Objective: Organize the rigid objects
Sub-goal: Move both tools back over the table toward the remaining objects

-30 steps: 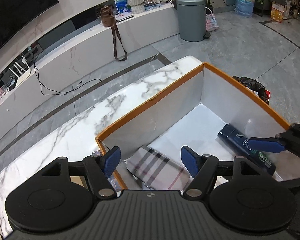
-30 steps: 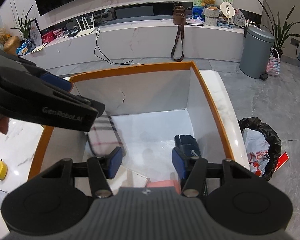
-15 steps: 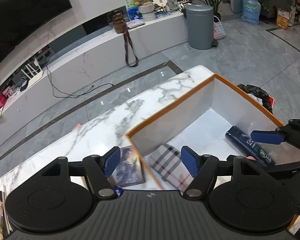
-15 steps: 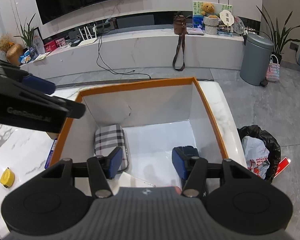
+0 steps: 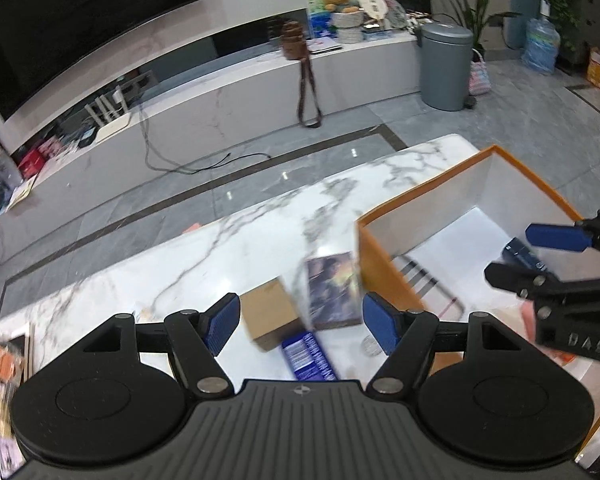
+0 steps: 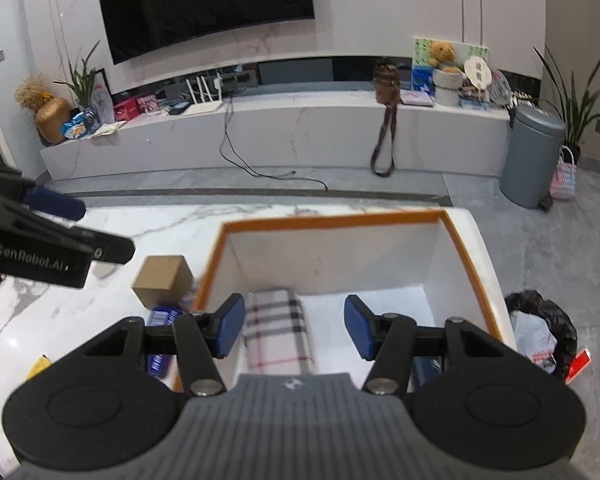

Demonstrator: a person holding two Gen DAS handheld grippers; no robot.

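Observation:
An orange-rimmed white box [image 5: 384, 258] [image 6: 466, 258] stands at the right end of the marble table [image 5: 220, 248]. In it lie a plaid case [image 6: 278, 332] [image 5: 424, 280] and a dark blue bottle [image 5: 524, 254]. My left gripper [image 5: 300, 326] [image 6: 80, 226] is open and empty, above a brown cardboard box [image 5: 272, 318] [image 6: 162, 280], a picture card [image 5: 332, 288] and a blue packet [image 5: 308, 356] [image 6: 162, 332] left of the box. My right gripper [image 6: 295, 326] [image 5: 540, 256] hangs open and empty over the plaid case.
A black rubbish bag [image 6: 540, 328] sits on the floor right of the table, and a grey bin [image 6: 534, 160] stands further back. Snack packets [image 5: 0, 360] lie at the table's left end. A small yellow item [image 6: 40, 362] rests on the marble.
My left gripper has swung left out of the orange box to above the items on the table. My right gripper has lifted and drawn back over the box. Both stay open.

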